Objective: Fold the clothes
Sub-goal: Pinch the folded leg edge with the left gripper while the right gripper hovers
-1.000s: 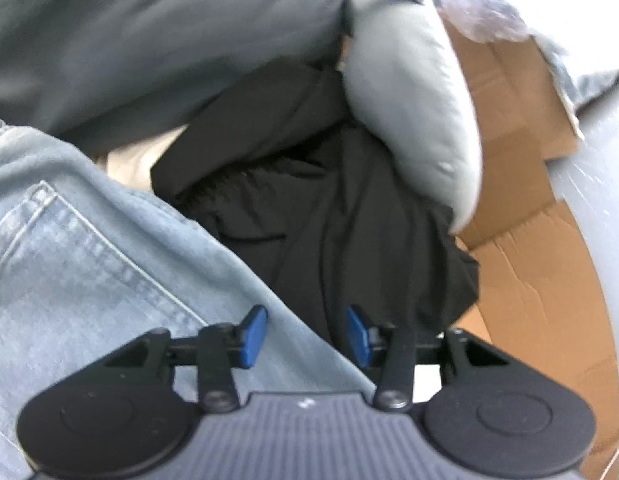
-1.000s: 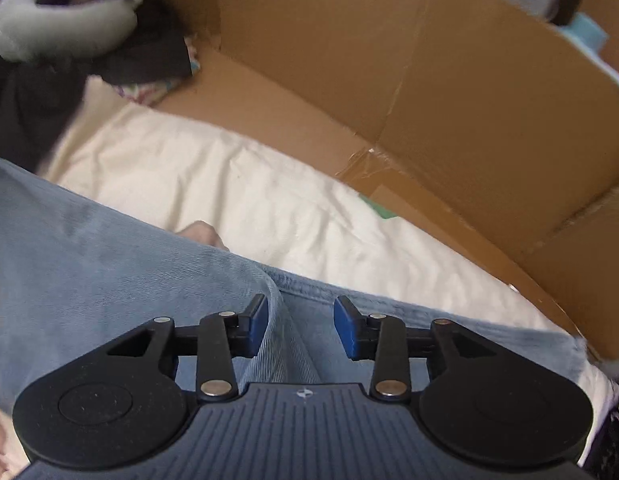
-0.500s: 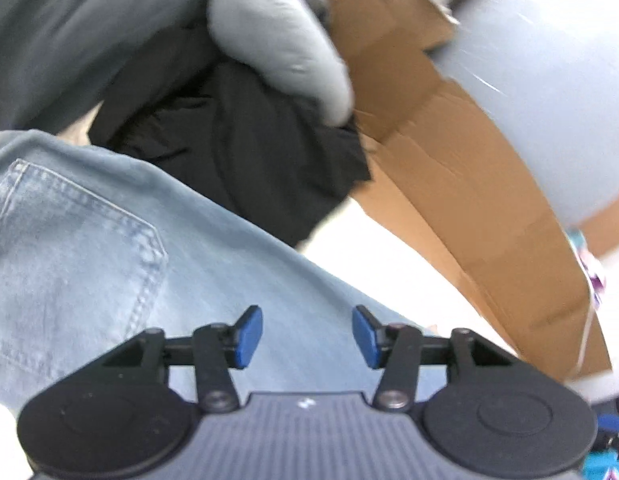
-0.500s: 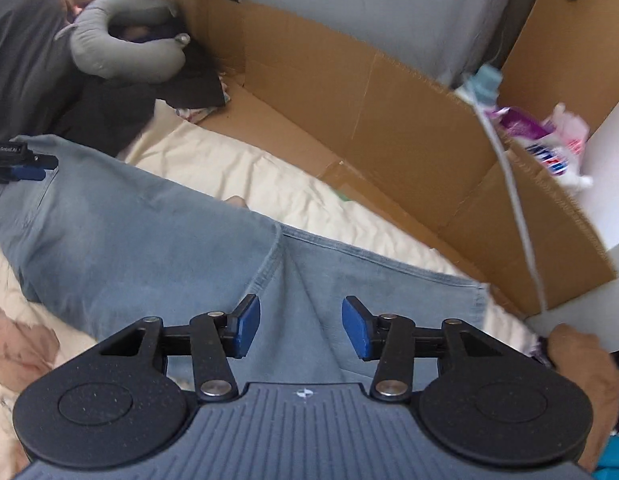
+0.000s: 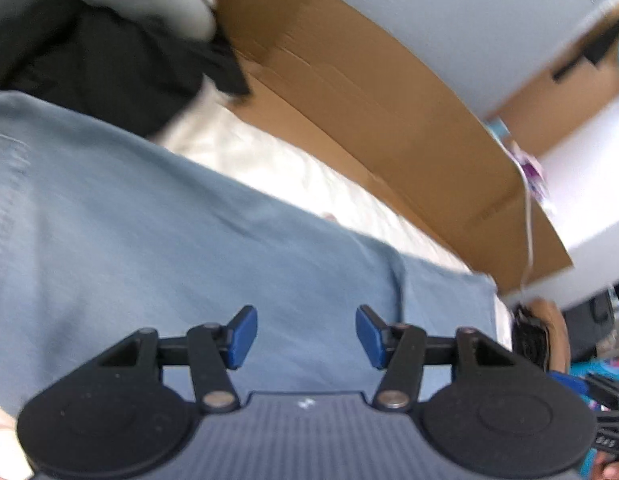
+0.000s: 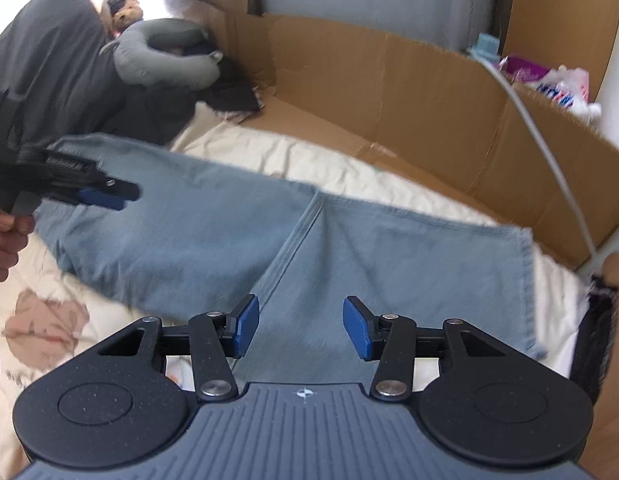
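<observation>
Right wrist: jeans (image 6: 213, 240) hem visible | left wrist: blurred | both jaws spread, empty

The left gripper (image 5: 306, 336) points steeply downward, its two blue pads (image 5: 242, 336) standing well apart with nothing gripped between them. From the right wrist view the same tool (image 6: 109, 196) reaches in from the left edge, seen side-on, and part of the hand (image 6: 5, 236) that carries it shows below it, fingers curled around the handle. The right gripper (image 6: 300, 330) also tilts down, its blue pads (image 6: 245, 326) spread apart (about as wide as the left pair) and empty. At the lower right edge of the left wrist view, a little of the right gripper (image 5: 597, 396) shows, blurred.
</observation>
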Motion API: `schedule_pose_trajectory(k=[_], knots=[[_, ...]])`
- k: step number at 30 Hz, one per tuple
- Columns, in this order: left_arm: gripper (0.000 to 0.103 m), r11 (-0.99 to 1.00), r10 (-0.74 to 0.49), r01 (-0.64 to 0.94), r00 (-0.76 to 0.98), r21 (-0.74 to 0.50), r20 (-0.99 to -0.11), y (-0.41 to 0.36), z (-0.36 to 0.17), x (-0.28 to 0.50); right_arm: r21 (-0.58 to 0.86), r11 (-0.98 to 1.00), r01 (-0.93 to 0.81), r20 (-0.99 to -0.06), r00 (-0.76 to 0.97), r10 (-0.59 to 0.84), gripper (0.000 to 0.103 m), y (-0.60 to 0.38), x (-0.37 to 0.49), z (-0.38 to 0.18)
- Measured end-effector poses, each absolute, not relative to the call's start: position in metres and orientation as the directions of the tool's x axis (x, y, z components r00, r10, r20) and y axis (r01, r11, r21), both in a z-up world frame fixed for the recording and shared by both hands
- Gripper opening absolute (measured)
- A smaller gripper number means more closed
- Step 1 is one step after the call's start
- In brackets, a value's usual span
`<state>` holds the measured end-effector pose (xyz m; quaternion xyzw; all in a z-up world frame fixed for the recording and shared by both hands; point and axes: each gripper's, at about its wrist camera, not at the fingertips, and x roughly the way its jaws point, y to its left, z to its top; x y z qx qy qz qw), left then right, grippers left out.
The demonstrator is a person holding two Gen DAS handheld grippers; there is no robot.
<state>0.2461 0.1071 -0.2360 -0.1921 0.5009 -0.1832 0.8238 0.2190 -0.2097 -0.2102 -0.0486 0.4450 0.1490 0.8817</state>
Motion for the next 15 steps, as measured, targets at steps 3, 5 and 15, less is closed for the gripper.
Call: schedule_pose_trajectory(k=[3,5,15], knots=[[0.056,0.845,-0.531,0.182,0.392,-0.503,-0.751,0.077,-0.246,0.23,0.034,0.949,-0.313,-0.779,0.587,0.221,0.054,-0.212,0.203,-0.234],[0.056,0.836,-0.549,0.226,0.368,-0.5,-0.751,0.059,-0.257,0.219,0.019,0.948,-0.316,-0.754,0.619,0.221,0.054,-0.214,0.193,-0.247],[0.056,0.791,-0.579,0.387,0.227,-0.473,-0.783,-0.002,-0.294,0.175,0.025,0.936,-0.351,-0.776,0.584,0.24,0.054,-0.213,0.164,-0.294]])
